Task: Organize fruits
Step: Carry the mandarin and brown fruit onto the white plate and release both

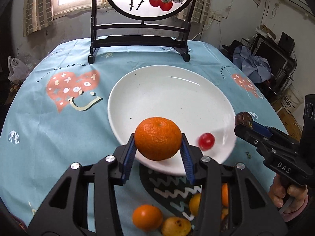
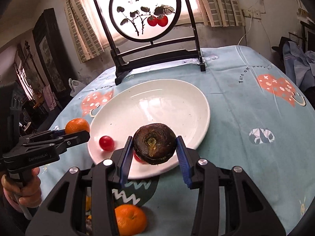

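My left gripper (image 1: 158, 147) is shut on an orange mandarin (image 1: 158, 138) and holds it over the near rim of the white plate (image 1: 169, 90). My right gripper (image 2: 154, 150) is shut on a dark brown round fruit (image 2: 154, 145) above the plate's near edge (image 2: 193, 137). A red cherry tomato (image 1: 206, 141) lies on the plate; in the right wrist view it (image 2: 106, 143) sits near the left rim, and a second red one (image 2: 138, 158) peeks out under the dark fruit. The right gripper also shows in the left view (image 1: 243, 124), the left one in the right view (image 2: 77, 132).
More mandarins (image 1: 147, 217) and yellow-orange fruits (image 1: 175, 226) lie near the table's front edge, one mandarin (image 2: 130, 221) below my right gripper. A black-framed round persimmon screen (image 1: 140, 19) stands at the back of the blue tablecloth (image 1: 59, 127). The table edge drops off at right.
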`<control>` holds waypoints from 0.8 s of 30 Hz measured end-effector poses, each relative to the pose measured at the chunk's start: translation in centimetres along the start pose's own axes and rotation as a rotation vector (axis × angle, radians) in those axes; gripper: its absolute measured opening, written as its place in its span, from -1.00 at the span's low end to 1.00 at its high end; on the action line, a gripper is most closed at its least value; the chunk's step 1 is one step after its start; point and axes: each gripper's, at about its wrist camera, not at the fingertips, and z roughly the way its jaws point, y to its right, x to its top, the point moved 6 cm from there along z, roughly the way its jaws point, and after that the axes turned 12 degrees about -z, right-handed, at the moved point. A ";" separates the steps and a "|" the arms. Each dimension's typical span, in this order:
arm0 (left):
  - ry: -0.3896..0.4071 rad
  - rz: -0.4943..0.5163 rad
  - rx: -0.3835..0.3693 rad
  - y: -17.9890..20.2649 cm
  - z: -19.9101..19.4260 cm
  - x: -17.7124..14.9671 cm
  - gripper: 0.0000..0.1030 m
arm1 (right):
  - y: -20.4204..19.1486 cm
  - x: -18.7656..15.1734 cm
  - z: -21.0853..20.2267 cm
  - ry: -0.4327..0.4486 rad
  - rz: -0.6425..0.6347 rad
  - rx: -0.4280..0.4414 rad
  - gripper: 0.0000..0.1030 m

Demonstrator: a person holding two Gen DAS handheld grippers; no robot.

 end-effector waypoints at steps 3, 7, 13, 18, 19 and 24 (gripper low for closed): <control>-0.032 -0.023 0.025 -0.6 2.3 0.9 -0.14 | 0.2 0.2 1.8 -0.034 -0.007 0.004 -0.15; -0.065 -0.020 0.049 -0.9 4.3 0.9 -0.14 | -0.1 0.5 3.0 -0.051 -0.043 -0.004 -0.16; -0.080 -0.030 0.076 -1.4 5.3 1.0 0.04 | -0.4 0.4 3.7 -0.073 -0.061 -0.007 -0.01; 0.007 -0.020 0.061 -1.6 1.0 1.3 0.51 | -1.6 0.8 -0.4 0.013 -0.105 -0.004 0.11; 0.030 -0.021 0.063 -1.6 -0.1 1.2 0.62 | -2.0 0.7 -1.2 0.029 -0.114 0.000 0.14; 0.130 -0.022 0.079 -3.0 -4.9 -0.9 0.90 | -5.0 -0.9 -4.9 0.073 -0.150 0.103 0.23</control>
